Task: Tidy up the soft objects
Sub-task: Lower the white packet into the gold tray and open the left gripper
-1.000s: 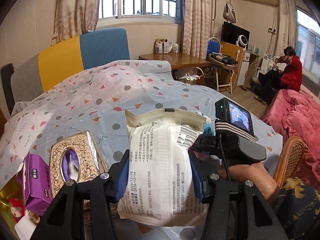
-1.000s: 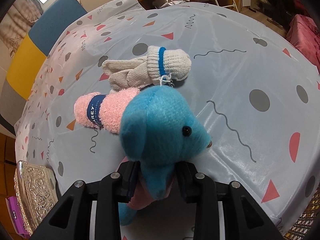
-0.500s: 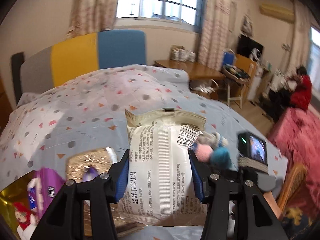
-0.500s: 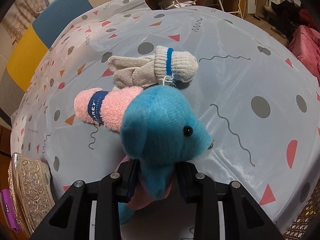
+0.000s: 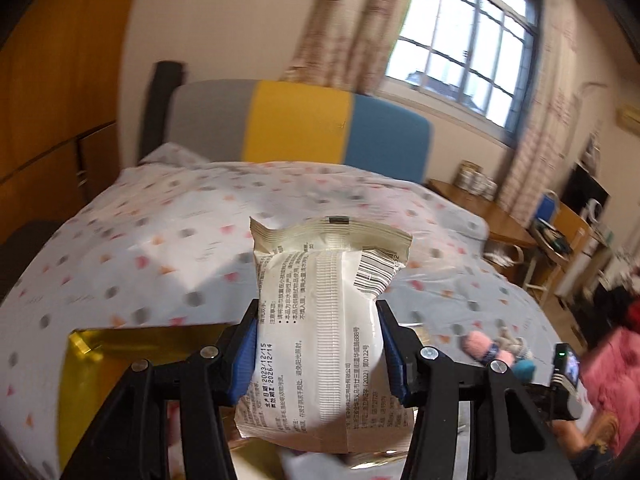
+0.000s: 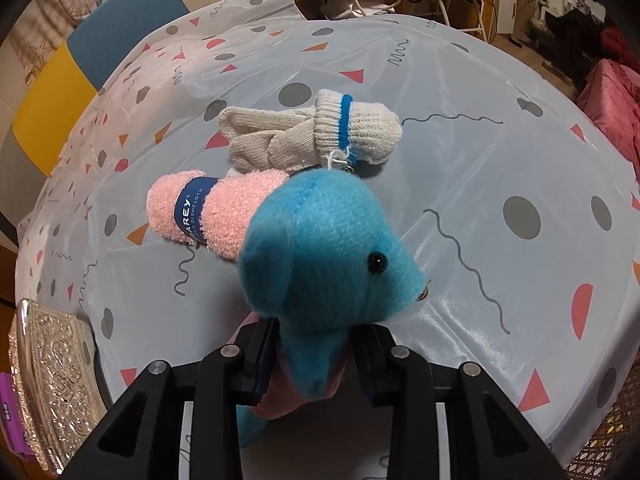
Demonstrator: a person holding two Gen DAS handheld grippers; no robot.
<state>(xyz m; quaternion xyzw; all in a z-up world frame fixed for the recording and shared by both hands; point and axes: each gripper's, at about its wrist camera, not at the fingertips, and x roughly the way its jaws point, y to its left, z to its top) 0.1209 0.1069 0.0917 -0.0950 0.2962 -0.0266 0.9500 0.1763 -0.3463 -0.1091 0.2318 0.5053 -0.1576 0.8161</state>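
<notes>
My left gripper (image 5: 316, 354) is shut on a white tissue pack (image 5: 324, 332) and holds it upright above a gold box (image 5: 132, 356) at the table's near left. My right gripper (image 6: 314, 360) is shut on a blue plush elephant (image 6: 328, 248), just above the patterned tablecloth (image 6: 500, 152). A rolled pink dishcloth (image 6: 216, 212) and a white knit glove with a blue stripe (image 6: 312, 132) lie on the table right behind the elephant. Both also show small at the right of the left wrist view, dishcloth (image 5: 480, 346) and glove (image 5: 514, 344).
An ornate silver tissue box (image 6: 52, 380) and a purple pack (image 6: 10, 412) sit at the table's left edge. A grey, yellow and blue sofa back (image 5: 296, 124) stands behind the table. A wooden desk (image 5: 488, 216) is at the far right.
My left gripper has swung left with the tissue pack, now over the gold box; the silver tissue box and purple pack have left its view. The right gripper with the elephant has barely moved.
</notes>
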